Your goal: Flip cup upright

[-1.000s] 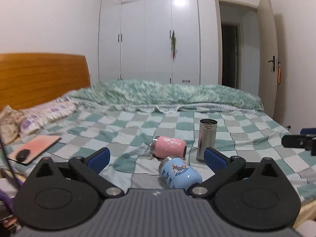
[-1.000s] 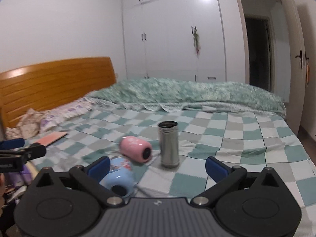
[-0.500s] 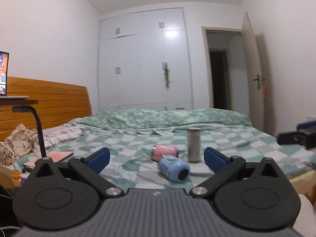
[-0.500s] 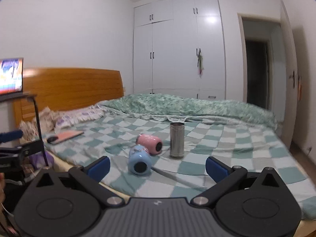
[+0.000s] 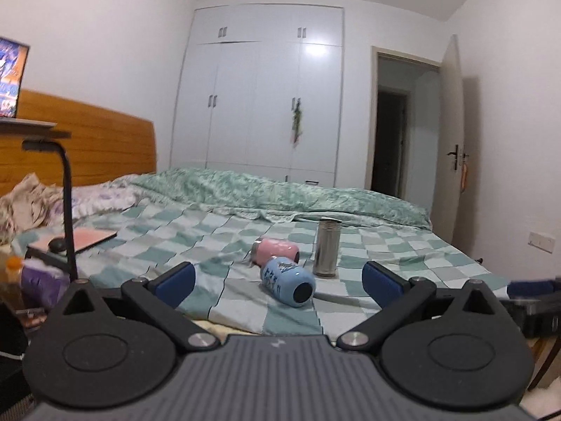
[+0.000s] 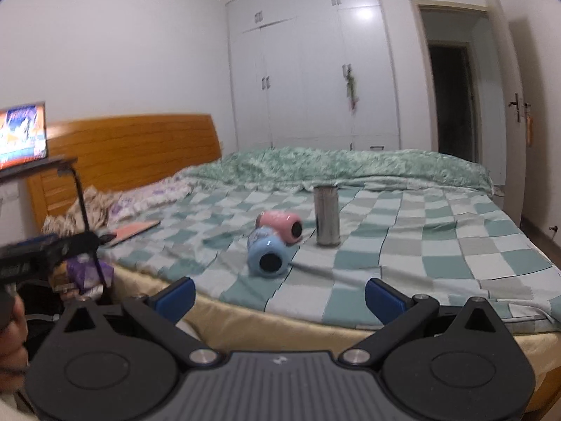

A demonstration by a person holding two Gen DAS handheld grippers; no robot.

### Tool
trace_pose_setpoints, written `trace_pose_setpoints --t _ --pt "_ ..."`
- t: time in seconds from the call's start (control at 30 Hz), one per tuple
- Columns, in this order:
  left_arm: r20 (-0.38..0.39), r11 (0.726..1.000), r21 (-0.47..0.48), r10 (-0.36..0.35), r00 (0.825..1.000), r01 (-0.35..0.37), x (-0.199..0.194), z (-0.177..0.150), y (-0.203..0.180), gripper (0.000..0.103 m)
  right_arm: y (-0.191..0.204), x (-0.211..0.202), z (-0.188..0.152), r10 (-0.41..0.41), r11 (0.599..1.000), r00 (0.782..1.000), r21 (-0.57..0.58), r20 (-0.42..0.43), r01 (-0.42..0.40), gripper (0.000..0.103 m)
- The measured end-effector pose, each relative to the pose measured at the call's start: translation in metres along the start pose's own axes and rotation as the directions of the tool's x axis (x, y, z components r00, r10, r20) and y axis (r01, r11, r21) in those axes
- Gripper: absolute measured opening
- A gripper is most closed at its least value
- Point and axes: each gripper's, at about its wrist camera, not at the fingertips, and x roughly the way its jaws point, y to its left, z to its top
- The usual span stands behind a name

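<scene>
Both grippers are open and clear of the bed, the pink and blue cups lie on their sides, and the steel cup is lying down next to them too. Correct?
One error: the steel cup stands upright, as the right wrist view shows. The rest holds: the pink cup and blue cup lie on their sides on the bed, and the left gripper and right gripper are open, short of it.

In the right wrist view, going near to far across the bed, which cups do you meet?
Blue cup lying on its side → pink cup lying on its side → steel cup standing upright.
</scene>
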Motion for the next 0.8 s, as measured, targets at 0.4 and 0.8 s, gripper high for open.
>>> trace_pose_setpoints --t 0.4,0.8 --pt "-0.008 1.0 0.013 -0.009 1.0 0.01 -0.004 -0.006 -0.003 0.103 0.013 0.003 0.004 0.035 0.999 0.999 -0.032 0.013 -0.034 0.103" --pt "-0.019 1.0 -0.002 -0.014 1.0 0.013 -0.002 -0.007 -0.001 0.103 0.012 0.002 0.003 0.022 0.999 0.999 -0.028 0.027 -0.021 0.103"
